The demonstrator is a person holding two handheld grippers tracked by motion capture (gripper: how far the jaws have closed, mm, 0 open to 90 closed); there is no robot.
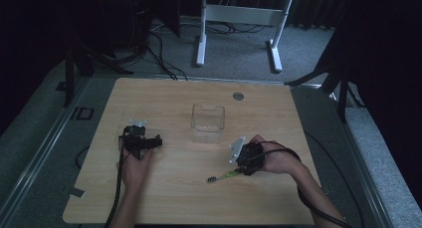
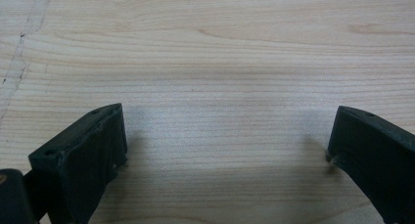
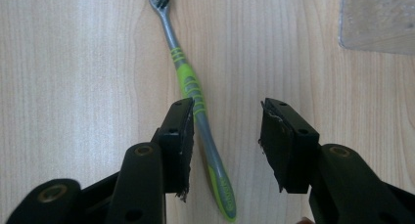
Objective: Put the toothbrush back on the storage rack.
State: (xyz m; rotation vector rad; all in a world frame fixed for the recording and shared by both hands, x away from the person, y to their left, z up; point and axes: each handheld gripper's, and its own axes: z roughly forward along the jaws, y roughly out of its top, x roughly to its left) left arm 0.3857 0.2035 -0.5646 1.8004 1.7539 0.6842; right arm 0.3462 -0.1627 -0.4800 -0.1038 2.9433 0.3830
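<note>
Toothbrush [image 1: 223, 176] lies flat on the wooden table [image 1: 169, 96], toward 5 o'clock from the table's middle in the high view, its grey bristled head pointing to 9 o'clock and its green handle running under the right gripper [image 1: 234, 172]. In the right gripper view the toothbrush [image 3: 196, 99] stretches from 12 o'clock down to 6 o'clock — green-and-grey handle between the two black jaws, close against the left one. The right gripper [image 3: 225, 136] has its jaws parted around the handle, not closed on it, with a clear gap on the right jaw's side. A corner of the clear plastic container [image 3: 377, 21] sits at 1 o'clock in that view.

In the high view the clear plastic container [image 1: 208, 123] stands upright near the table's centre, between the two grippers and a little beyond them. The left gripper [image 1: 159, 141] rests at 9 o'clock from the container, held by the person's left hand [image 1: 137, 166]. In its own view the left gripper [image 2: 225, 136] has jaws spread wide — bare wood between them.
</note>
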